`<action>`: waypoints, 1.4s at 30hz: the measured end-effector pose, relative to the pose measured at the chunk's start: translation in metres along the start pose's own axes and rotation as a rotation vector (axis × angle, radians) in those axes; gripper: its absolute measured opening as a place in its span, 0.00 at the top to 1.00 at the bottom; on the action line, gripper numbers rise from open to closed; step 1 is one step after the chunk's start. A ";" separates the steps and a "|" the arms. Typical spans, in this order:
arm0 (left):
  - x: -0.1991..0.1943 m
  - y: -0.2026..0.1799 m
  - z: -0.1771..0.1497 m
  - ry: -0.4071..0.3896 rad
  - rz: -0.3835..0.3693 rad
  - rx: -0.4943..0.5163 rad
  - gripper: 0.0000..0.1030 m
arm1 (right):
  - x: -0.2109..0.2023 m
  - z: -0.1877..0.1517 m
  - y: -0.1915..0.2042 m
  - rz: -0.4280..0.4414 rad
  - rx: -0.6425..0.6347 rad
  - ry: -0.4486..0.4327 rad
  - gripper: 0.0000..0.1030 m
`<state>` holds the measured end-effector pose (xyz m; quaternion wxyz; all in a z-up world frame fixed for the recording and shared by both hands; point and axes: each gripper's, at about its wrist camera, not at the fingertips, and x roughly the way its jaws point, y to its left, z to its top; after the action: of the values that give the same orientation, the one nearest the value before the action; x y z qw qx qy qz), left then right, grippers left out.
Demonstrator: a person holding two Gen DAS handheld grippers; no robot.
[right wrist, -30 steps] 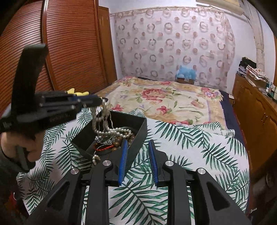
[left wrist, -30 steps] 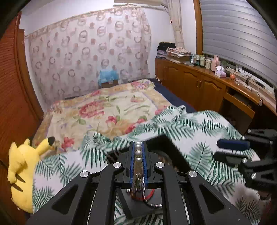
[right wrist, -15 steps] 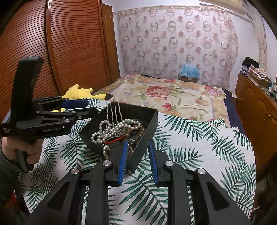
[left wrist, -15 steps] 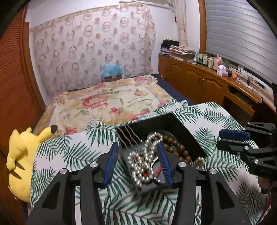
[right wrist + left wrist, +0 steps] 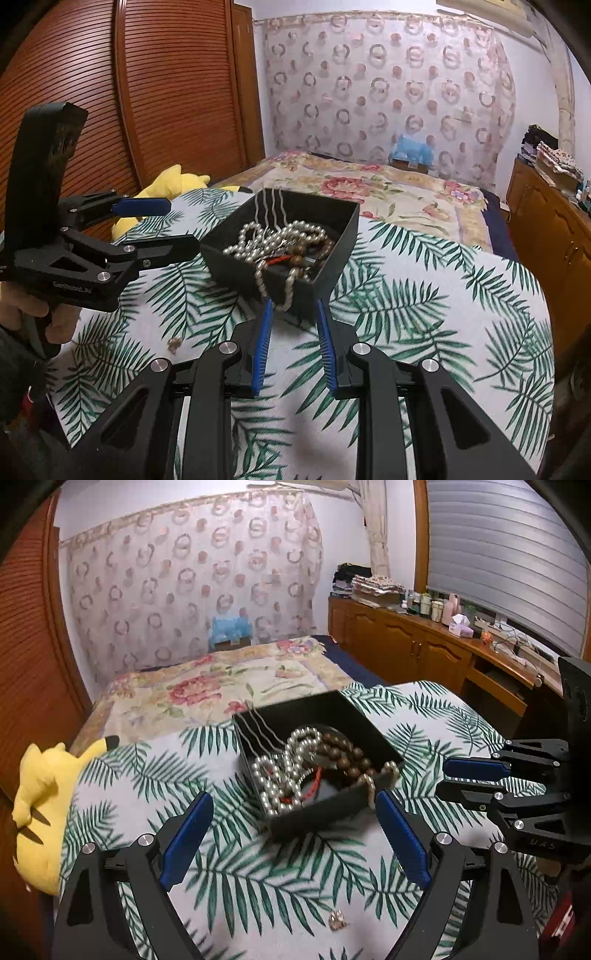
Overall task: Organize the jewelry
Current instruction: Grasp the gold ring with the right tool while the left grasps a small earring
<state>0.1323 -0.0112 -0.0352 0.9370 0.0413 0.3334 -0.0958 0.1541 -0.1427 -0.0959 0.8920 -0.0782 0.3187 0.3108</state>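
The black box [image 5: 291,251] sits on the palm-leaf cloth [image 5: 424,302], full of pearls [image 5: 273,236]. The left gripper [image 5: 295,834] is wide open and empty. The right gripper [image 5: 293,328], half open, holds nothing; a pearl strand [image 5: 286,291] over the box's near edge could snag and spill. A small earring [image 5: 338,919] lies in front of the box.

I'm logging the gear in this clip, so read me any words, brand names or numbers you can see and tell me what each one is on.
"GenRobot.AI": white lettering on the side of the left gripper, seen from the right wrist view.
Faint embossed letters on the body of the right gripper, seen from the left wrist view: too blurred to read.
Bottles and boxes on the wooden counter: labels too small to read.
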 end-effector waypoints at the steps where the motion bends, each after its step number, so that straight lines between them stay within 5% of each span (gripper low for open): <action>1: 0.000 -0.001 -0.003 0.003 -0.001 -0.002 0.17 | 0.000 -0.001 0.001 0.003 0.000 0.003 0.74; 9: -0.002 0.003 -0.038 0.057 -0.017 -0.028 0.17 | 0.008 -0.020 0.014 0.018 -0.024 0.055 0.66; 26: -0.014 -0.001 -0.075 0.105 -0.073 -0.027 0.17 | 0.041 -0.034 0.038 0.032 -0.114 0.202 0.66; 33: -0.005 -0.011 -0.079 0.135 -0.091 -0.004 0.36 | 0.043 -0.035 0.039 0.019 -0.114 0.205 0.66; 36: -0.001 -0.013 -0.081 0.143 -0.097 -0.001 0.44 | 0.044 -0.034 0.041 0.004 -0.128 0.206 0.79; 42: 0.004 -0.014 -0.080 0.153 -0.105 -0.006 0.58 | 0.040 -0.035 0.039 0.012 -0.118 0.195 0.79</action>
<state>0.0833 -0.0145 -0.0999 0.9026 0.0282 0.4059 -0.1404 0.1366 -0.1030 -0.1457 0.8488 -0.1587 0.3853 0.3254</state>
